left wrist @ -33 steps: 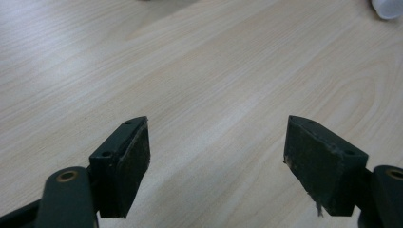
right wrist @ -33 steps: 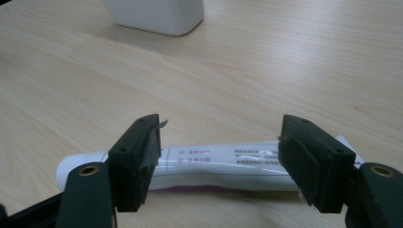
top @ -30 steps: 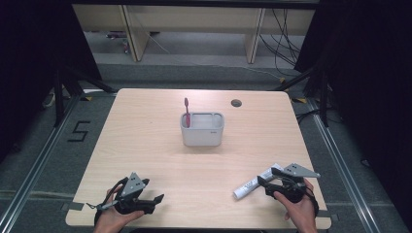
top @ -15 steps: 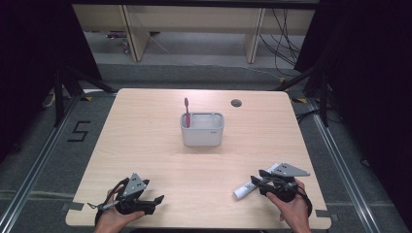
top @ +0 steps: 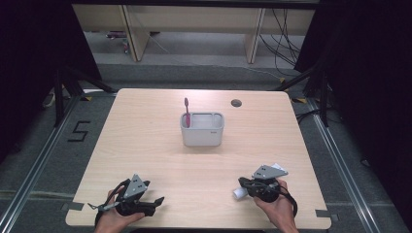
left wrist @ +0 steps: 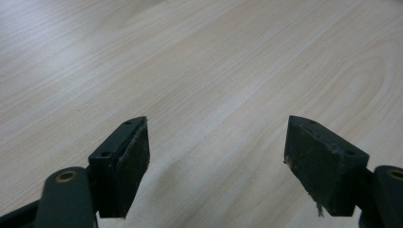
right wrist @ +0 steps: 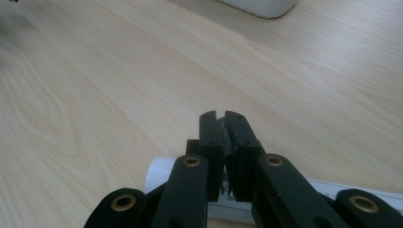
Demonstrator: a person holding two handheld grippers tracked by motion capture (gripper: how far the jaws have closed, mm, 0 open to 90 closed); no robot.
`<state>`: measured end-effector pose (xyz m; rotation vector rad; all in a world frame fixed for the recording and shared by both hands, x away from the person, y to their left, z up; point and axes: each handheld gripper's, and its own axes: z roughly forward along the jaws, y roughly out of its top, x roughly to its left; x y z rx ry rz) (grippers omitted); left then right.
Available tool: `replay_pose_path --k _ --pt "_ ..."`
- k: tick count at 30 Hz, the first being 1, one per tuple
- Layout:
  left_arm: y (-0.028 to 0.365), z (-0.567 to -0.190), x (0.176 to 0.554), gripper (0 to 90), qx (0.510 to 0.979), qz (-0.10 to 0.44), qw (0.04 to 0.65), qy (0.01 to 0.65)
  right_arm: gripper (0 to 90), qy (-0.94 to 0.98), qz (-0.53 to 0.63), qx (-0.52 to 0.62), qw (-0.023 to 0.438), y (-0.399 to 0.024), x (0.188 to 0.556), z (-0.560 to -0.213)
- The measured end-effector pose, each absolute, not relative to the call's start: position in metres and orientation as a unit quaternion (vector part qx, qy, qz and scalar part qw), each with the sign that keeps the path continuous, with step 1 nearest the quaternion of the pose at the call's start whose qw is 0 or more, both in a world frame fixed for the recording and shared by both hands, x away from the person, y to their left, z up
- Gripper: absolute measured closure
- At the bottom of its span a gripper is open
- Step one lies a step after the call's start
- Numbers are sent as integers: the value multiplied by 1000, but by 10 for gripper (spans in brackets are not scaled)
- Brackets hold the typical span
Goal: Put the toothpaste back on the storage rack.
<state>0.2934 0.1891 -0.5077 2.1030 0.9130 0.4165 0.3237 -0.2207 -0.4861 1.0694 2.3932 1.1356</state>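
A: We noted the right gripper (top: 250, 184) at the table's (top: 160, 145) near edge, its jaws just closed together with nothing between the pads.

B: The white tube (right wrist: 159, 173) lay crosswise right beneath those jaws. Our left gripper (left wrist: 216, 166) stood wide open, empty, well apart from it.
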Motion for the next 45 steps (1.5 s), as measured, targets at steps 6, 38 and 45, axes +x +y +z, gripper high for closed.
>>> replay_pose_path --k 6,38,45 --pt "188 -509 293 230 828 164 396 361 873 838 390 360 127 -211 323 -488" --pt "188 -510 292 236 834 159 387 360 860 869 334 343 128 -231 281 -492" --pt "188 -510 292 238 835 159 387 359 860 866 331 350 136 -246 279 -492"
